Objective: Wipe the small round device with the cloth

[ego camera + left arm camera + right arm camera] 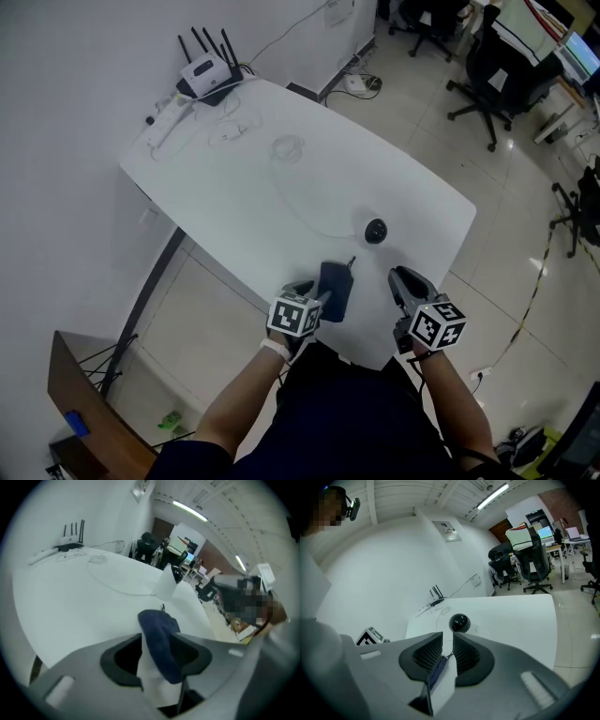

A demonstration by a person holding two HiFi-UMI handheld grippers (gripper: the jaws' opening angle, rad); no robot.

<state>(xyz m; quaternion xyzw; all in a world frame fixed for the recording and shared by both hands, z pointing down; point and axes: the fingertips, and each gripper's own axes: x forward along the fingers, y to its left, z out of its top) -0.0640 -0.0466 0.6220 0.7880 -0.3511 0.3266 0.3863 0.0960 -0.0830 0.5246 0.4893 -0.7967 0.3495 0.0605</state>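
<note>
One cloth (334, 291), one device (375, 231). Only the left gripper view shows your left gripper (157, 641) wide around the cloth; your right gripper (448, 638), narrow.

No readable text, brand, number anywhere. Cubes on left hand-held gripper (307, 291) and right hand-held gripper (406, 279): black-white square markers only, no letters. Wall sign (448, 530): print too small to read.

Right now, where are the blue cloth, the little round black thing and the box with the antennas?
cloth (335, 291), head view, middle of the blue fabric.
small round device (376, 231), head view, top of its black dome.
router (206, 72), head view, its white body.
</note>
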